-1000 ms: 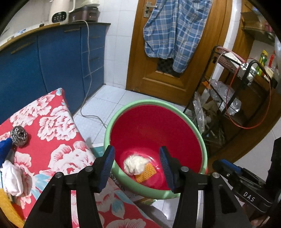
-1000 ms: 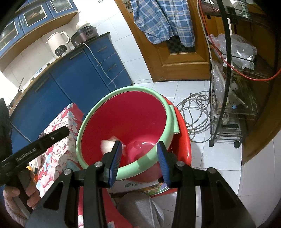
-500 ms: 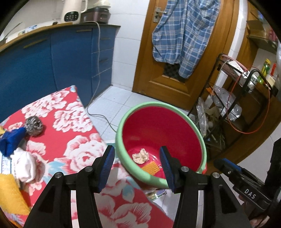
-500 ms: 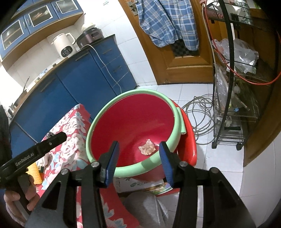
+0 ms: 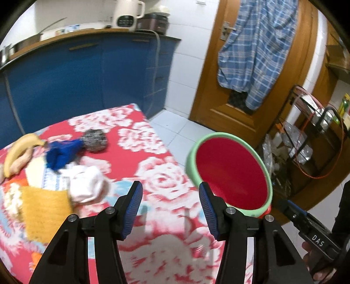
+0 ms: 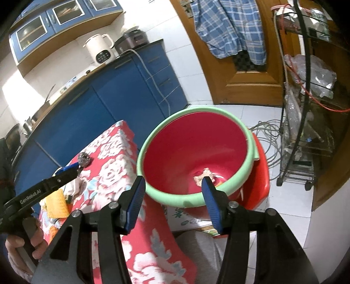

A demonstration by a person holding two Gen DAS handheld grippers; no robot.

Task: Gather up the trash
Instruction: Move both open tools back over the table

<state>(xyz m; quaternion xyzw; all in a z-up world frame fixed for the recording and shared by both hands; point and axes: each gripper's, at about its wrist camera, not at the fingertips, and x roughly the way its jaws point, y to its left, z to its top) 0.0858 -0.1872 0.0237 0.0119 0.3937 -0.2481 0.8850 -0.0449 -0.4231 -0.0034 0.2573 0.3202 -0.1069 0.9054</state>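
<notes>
A red bucket with a green rim stands on the floor beside the table with the red floral cloth. A crumpled scrap lies in the bucket's bottom. On the cloth lie a white wad, a blue cloth, a steel scourer, a yellow sponge and a banana. My left gripper is open and empty over the cloth. My right gripper is open and empty at the bucket's near rim.
Blue cabinets with a kettle stand behind the table. A wooden door with a plaid shirt is at the back. A wire rack and coiled cable are right of the bucket.
My left gripper has swung left from over the bucket to over the table. My right gripper has drawn back a little from the bucket. Both stay open.
</notes>
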